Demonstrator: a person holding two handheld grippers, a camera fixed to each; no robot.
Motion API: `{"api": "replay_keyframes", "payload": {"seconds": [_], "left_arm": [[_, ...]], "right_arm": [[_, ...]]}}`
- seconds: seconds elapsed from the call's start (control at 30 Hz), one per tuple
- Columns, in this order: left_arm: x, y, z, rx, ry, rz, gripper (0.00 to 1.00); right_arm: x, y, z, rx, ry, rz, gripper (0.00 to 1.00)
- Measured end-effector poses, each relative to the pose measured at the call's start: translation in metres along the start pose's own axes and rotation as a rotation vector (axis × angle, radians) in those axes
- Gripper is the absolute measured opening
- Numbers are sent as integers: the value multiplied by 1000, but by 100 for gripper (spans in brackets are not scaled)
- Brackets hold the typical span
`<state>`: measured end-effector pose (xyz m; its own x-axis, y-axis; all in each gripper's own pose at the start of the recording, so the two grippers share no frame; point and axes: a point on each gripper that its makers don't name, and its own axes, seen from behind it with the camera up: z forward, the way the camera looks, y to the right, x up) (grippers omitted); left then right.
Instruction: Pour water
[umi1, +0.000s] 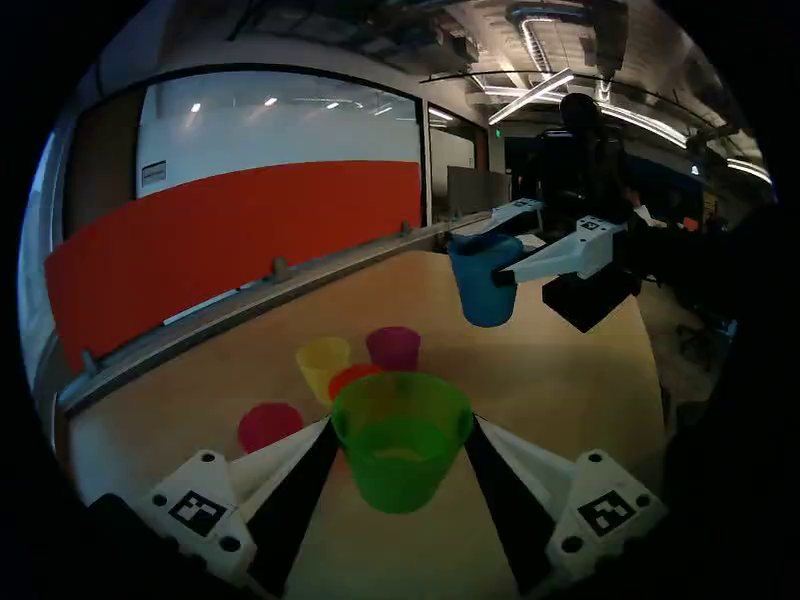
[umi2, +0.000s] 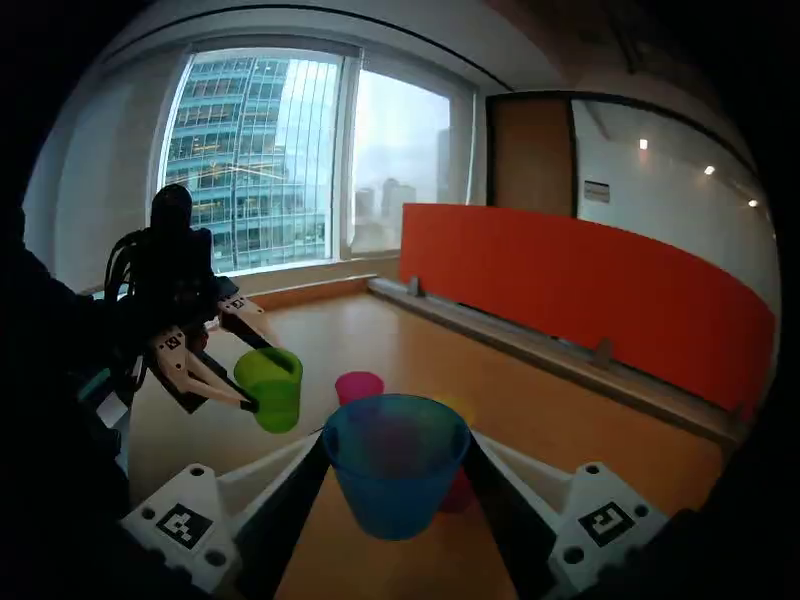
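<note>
Tongs (umi1: 402, 428) (umi2: 397, 440) pinch translucent tapered green cup (umi1: 402, 475), blue cup (umi2: 395, 495).

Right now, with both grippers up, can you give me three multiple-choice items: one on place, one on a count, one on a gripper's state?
1. Where is the blue cup?
A. standing on the table
B. between the right gripper fingers, off the table
C. on the floor

2. How many cups stand loose on the table?
A. two
B. four
C. six

3. The left gripper is:
A. open and empty
B. shut on the green cup
C. shut on a spoon

Answers:
1 B, it hangs above the wood.
2 B, the yellow cup, purple cup, red cup and pink cup.
3 B, both fingers press its sides.
</note>
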<state>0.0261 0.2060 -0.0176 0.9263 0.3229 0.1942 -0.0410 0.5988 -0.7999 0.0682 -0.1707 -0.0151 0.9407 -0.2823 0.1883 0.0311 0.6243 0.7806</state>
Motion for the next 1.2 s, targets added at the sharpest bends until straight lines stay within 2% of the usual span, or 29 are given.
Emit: {"api": "replay_keyframes", "payload": {"seconds": [0.67,1.2], "left_arm": [[-35,4,4,-26,-96,-3,86],[-56,-2,13,-31,-172,-2,86]], "right_arm": [[-52,-3,11,26,-140,0,93],[-91,-9,24,45,-255,-27,93]]}}
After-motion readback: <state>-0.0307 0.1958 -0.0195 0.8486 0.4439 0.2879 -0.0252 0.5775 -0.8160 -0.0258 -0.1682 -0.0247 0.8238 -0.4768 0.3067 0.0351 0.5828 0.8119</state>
